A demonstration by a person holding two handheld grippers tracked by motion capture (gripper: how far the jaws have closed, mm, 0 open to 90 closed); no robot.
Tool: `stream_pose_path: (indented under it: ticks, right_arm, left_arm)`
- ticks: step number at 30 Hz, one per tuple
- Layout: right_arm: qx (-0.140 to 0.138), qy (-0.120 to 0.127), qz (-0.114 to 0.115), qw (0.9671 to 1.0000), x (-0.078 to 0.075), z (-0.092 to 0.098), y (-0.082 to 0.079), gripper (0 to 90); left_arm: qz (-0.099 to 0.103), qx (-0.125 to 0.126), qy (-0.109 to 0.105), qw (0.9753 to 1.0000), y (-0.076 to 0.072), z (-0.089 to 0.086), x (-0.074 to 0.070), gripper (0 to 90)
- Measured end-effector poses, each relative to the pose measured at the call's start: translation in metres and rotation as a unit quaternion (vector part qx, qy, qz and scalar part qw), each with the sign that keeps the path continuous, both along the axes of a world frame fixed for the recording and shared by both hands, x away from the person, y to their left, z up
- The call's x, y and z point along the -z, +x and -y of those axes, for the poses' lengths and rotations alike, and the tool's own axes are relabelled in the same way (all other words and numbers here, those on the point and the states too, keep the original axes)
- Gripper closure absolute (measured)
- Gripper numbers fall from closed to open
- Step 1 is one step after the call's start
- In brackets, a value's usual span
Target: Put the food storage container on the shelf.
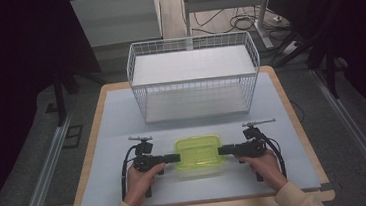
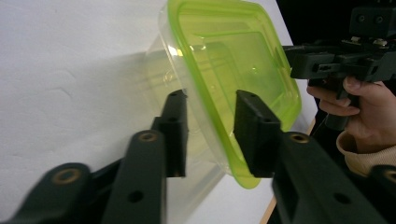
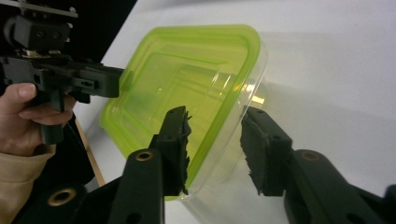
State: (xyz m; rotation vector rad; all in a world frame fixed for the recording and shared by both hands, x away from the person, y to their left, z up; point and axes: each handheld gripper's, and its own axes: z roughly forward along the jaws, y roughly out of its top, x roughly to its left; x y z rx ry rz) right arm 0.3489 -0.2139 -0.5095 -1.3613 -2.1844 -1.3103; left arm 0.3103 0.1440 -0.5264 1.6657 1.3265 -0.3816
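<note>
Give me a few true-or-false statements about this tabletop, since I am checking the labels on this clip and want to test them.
1. The clear container has a lime-green lid. True.
2. The container sits inside the white wire basket. False: it is on the table in front of the basket, which holds nothing visible.
3. The left gripper and the right gripper meet the container at opposite ends. True.
4. Both grippers are clamped shut with nothing between the jaws. False: in each gripper view the jaws stand apart with the container's rim between them.
5. The container is packed with food. False: it looks empty through the lid.
</note>
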Motion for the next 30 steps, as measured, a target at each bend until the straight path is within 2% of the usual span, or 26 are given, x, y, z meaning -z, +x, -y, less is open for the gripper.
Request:
stream_pose_path:
  ticks: [5, 11, 16, 17, 19, 30]
  right_arm:
    - [0.002, -0.009, -0.002, 1.0, 0.003, -0.002, 0.0, 70.7]
    - [0.012, 0.011, -0.014, 0.9998, -0.001, 0.003, -0.001, 77.8]
    - [0.013, 0.02, -0.018, 0.9996, -0.004, 0.003, -0.003, 80.5]
    - [0.011, 0.014, -0.009, 0.9998, -0.006, 0.003, -0.004, 80.5]
    - [0.011, 0.016, -0.01, 0.9998, -0.008, 0.003, -0.005, 80.5]
    - [0.008, 0.022, 0.017, 0.9996, -0.021, 0.003, -0.011, 80.5]
  left_arm:
    - [0.001, 0.007, -0.004, 1.0, -0.002, 0.002, -0.001, 73.2]
    - [0.011, 0.015, -0.025, 0.9995, -0.005, 0.001, -0.004, 79.5]
    - [0.024, 0.014, -0.01, 0.9996, -0.009, 0.002, -0.01, 82.0]
    - [0.026, 0.015, -0.01, 0.9995, -0.01, 0.001, -0.011, 82.1]
    - [0.03, 0.016, -0.013, 0.9993, -0.011, 0.0, -0.013, 82.1]
    - [0.047, 0.018, -0.018, 0.9986, -0.016, -0.001, -0.023, 82.2]
